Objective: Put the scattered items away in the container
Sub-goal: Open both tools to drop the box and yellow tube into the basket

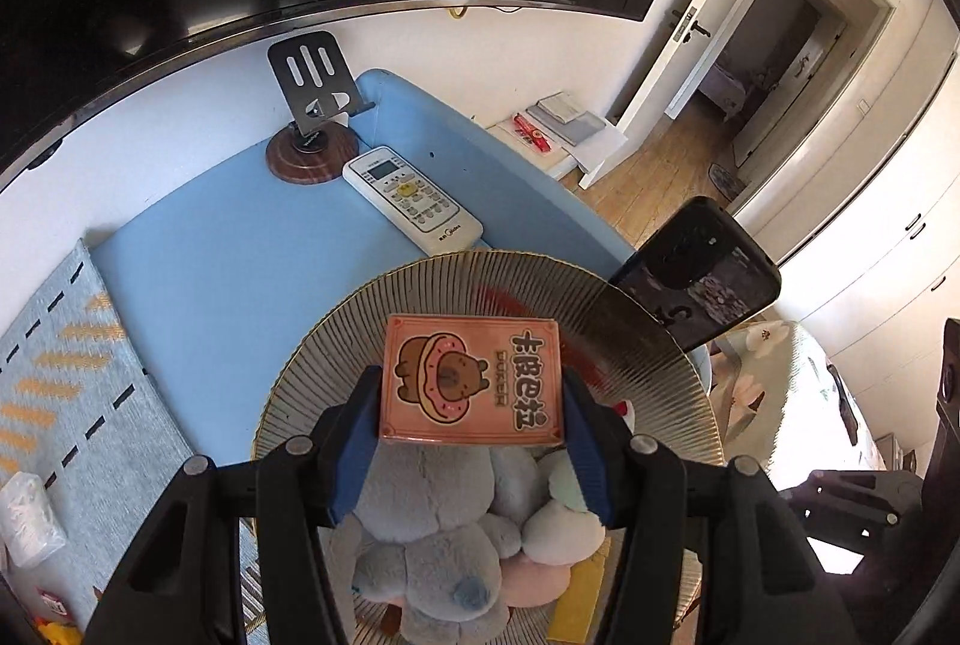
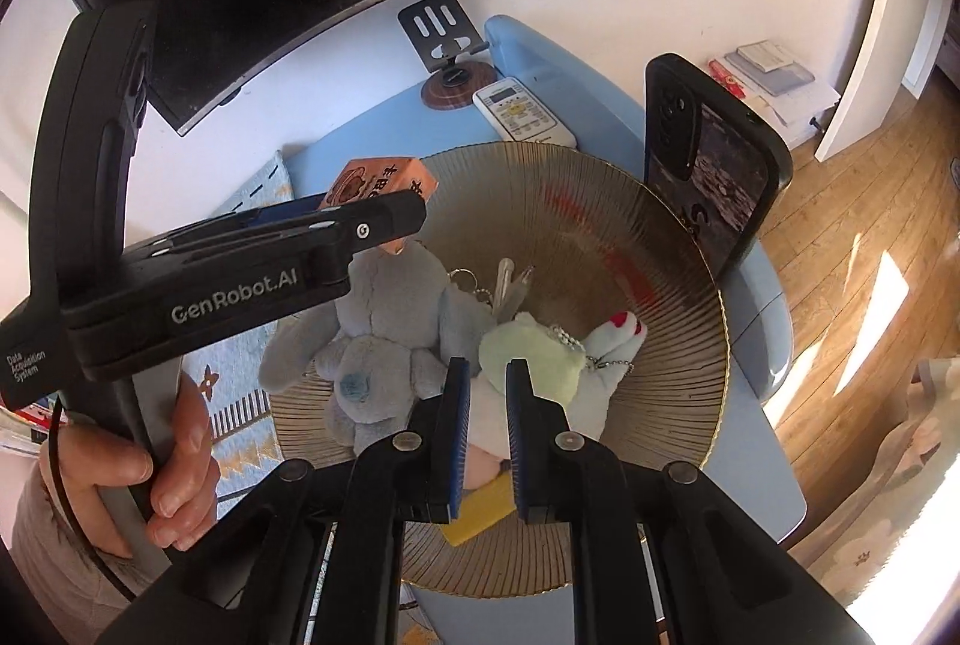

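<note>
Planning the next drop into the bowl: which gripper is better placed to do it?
Left. The left gripper already holds the orange card box above the ribbed bowl; the right gripper holds nothing.

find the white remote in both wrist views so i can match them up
Left wrist: the white remote lies on the blue table, upper centre, just beyond the far rim of the ribbed bowl.
Right wrist: the white remote sits smaller, upper centre, again just past the bowl's far rim.
Shared landmark: the black phone stand on its round wooden base, just left of the remote's far end.
</note>
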The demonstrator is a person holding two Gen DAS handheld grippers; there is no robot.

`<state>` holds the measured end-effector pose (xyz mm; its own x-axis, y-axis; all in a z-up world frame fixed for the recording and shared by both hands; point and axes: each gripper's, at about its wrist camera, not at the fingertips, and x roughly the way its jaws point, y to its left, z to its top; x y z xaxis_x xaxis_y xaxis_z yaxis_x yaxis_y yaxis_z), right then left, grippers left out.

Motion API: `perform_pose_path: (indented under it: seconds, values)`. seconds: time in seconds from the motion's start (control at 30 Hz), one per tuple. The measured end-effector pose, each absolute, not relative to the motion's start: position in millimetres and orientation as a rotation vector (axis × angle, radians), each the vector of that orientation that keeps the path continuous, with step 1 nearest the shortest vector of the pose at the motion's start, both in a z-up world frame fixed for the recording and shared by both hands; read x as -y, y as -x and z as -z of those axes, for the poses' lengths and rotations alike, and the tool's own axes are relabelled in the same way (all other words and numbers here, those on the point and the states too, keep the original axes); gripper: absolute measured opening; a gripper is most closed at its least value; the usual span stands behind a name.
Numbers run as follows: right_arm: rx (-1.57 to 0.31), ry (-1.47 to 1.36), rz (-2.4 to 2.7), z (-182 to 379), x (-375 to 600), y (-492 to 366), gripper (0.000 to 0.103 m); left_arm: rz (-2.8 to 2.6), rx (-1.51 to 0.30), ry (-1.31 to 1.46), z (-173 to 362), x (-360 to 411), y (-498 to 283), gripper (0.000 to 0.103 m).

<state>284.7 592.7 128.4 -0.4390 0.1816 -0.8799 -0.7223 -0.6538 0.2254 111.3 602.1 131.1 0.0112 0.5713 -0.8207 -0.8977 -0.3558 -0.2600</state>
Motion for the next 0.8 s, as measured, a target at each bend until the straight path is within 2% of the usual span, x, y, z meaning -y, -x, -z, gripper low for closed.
perform_pose_path:
  seconds: [0.27,0.3,0.37,0.4,0.43,0.5,0.53,0.57,0.63,0.8]
  values:
    - [-0.829,1.205,-2.091,-123,-595,-294,0.013,-1.588,-0.460,1.149,-110,-615,-118,0.055]
    - [-0.826,1.207,-2.086,-122,-595,-294,0.013,-1.581,-0.459,1.154,-110,-615,-119,0.058]
    - [-0.834,1.215,-2.075,-121,-594,-294,0.014,-1.574,-0.442,1.160,-111,-612,-119,0.078]
    - [-0.841,1.222,-2.069,-120,-593,-294,0.014,-1.574,-0.430,1.164,-113,-610,-118,0.080]
    - [-0.851,1.233,-2.059,-119,-593,-293,0.017,-1.568,-0.417,1.170,-114,-607,-117,0.081]
    - [-0.876,1.250,-2.044,-117,-591,-290,0.031,-1.569,-0.403,1.188,-116,-599,-114,0.081]
    - [-0.880,1.253,-2.045,-117,-588,-288,0.043,-1.575,-0.394,1.191,-118,-593,-113,0.081]
    - [-0.875,1.251,-2.054,-119,-585,-287,0.048,-1.583,-0.379,1.189,-121,-584,-112,0.081]
    - [-0.837,1.249,-2.071,-125,-576,-281,0.048,-1.600,-0.347,1.193,-126,-563,-110,0.081]
    - [-0.780,1.280,-2.124,-134,-549,-252,0.061,-1.659,-0.236,1.229,-135,-493,-97,0.082]
